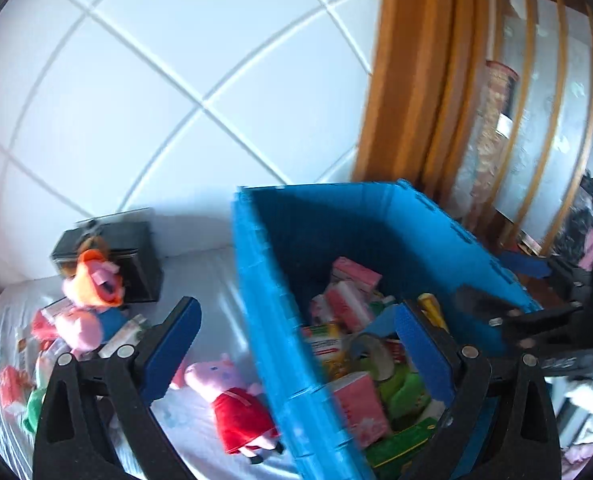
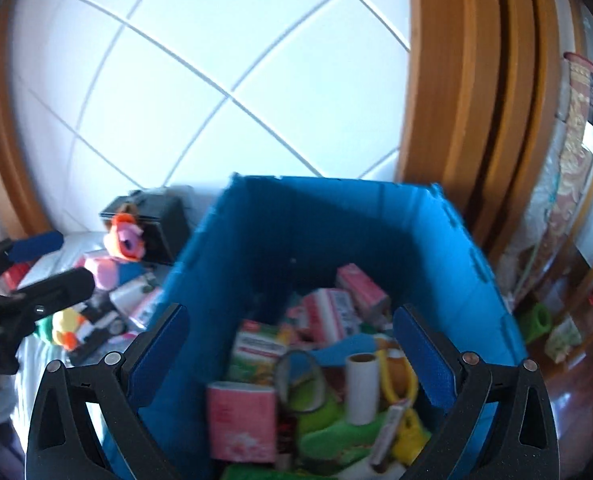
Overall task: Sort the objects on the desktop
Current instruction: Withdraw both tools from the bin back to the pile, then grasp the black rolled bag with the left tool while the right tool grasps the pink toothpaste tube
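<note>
Blue ribbed plastic crate (image 2: 232,264) of soft packets between both tongs (image 1: 296,332) (image 2: 290,334), each pair apart.

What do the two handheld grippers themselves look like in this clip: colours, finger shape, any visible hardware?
Both the left gripper and the right gripper are alike: black plastic frames with triangular cut-outs, silver round pins at the joints, and two long fingers faced with textured blue pads. No cables, markings, hands or sleeves show.

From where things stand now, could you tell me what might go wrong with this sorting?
The blue bin is crowded with pink packs and a cardboard tube, so further items may sit high or tumble out. The pig plush in the red dress lies close against the bin wall, leaving the open left gripper little room around it.
</note>
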Demonstrator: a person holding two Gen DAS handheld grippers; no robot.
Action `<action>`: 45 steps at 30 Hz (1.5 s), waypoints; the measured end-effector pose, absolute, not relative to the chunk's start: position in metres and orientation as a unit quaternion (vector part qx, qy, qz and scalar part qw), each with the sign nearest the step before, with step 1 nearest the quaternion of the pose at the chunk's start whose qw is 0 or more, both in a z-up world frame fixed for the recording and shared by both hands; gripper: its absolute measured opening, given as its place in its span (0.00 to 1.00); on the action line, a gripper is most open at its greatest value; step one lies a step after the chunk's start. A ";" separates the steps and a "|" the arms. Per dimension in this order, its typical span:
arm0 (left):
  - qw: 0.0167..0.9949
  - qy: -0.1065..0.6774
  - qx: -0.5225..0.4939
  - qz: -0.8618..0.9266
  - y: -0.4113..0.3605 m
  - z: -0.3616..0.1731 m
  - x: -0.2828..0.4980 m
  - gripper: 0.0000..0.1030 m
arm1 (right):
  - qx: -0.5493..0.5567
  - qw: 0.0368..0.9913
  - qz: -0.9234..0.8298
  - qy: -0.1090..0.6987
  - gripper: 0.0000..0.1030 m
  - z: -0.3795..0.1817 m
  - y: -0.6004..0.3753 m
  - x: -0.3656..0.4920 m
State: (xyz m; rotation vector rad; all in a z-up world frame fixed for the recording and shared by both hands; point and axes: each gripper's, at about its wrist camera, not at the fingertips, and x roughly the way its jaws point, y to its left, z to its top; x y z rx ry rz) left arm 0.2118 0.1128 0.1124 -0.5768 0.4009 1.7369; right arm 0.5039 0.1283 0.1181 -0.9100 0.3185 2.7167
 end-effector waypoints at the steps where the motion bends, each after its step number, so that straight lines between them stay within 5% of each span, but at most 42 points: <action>1: 0.585 0.164 -0.247 0.755 0.100 0.107 0.202 0.96 | -0.305 0.124 0.938 0.111 1.00 0.122 0.116 0.506; 16: 0.468 0.154 -0.302 0.816 -0.064 0.017 0.023 0.96 | -0.264 0.052 0.957 0.107 1.00 0.115 -0.075 0.473; 34: 0.411 0.193 -0.407 0.792 -0.139 -0.109 -0.118 0.96 | -0.386 0.063 0.899 0.196 1.00 -0.026 -0.156 0.369; 39: 0.437 0.240 -0.419 0.759 -0.098 -0.151 -0.103 0.81 | -0.437 0.054 0.879 0.183 1.00 -0.072 -0.172 0.339; 41: 0.440 0.254 -0.430 0.746 -0.080 -0.167 -0.100 0.55 | -0.456 0.042 0.870 0.181 1.00 -0.087 -0.175 0.328; 45: 0.438 0.276 -0.442 0.733 -0.047 -0.195 -0.105 0.55 | -0.477 0.023 0.861 0.176 0.99 -0.107 -0.177 0.305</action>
